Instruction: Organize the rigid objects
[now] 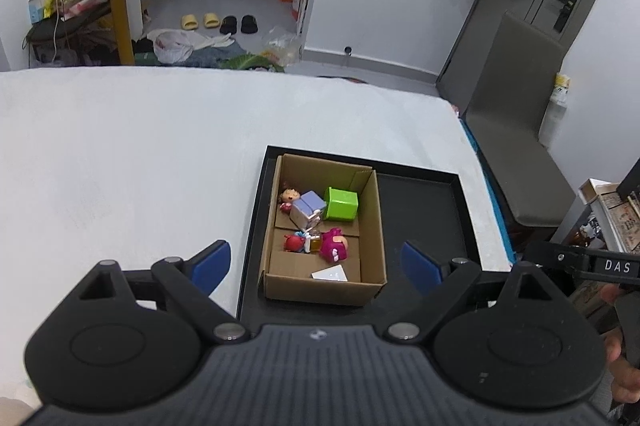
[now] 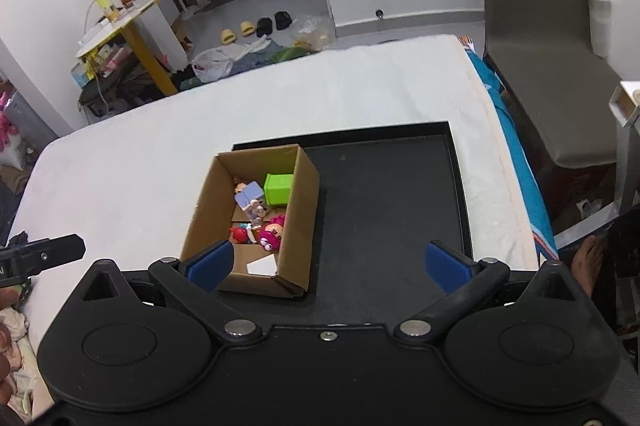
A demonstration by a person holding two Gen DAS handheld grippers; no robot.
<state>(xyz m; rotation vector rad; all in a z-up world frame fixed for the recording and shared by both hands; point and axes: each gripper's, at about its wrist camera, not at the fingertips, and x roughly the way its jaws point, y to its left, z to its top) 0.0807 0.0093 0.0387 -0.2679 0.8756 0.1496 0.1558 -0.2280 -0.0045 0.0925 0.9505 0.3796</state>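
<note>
From the left wrist camera, the left gripper (image 1: 316,266) hangs above the white surface (image 1: 140,146) with its blue pads (image 1: 212,266) spread wide and nothing between them. Below it, a cardboard box (image 1: 372,226) stands in the left part of a black tray (image 1: 424,210). Inside the box lie a green cube (image 1: 341,203), a pale blue block (image 1: 307,208), a small doll figure (image 1: 289,197), a red figure (image 1: 295,243), a pink figure (image 1: 335,245) and a white card (image 1: 331,273).

From the right wrist camera, the right gripper (image 2: 330,264) also has its jaws released and holds nothing. The same box (image 2: 304,210) sits in the left part of the tray (image 2: 392,202), and the green cube (image 2: 278,189) is at the far end of the box. The right part of the tray is bare. A grey chair (image 2: 540,38) stands beside the white surface.
</note>
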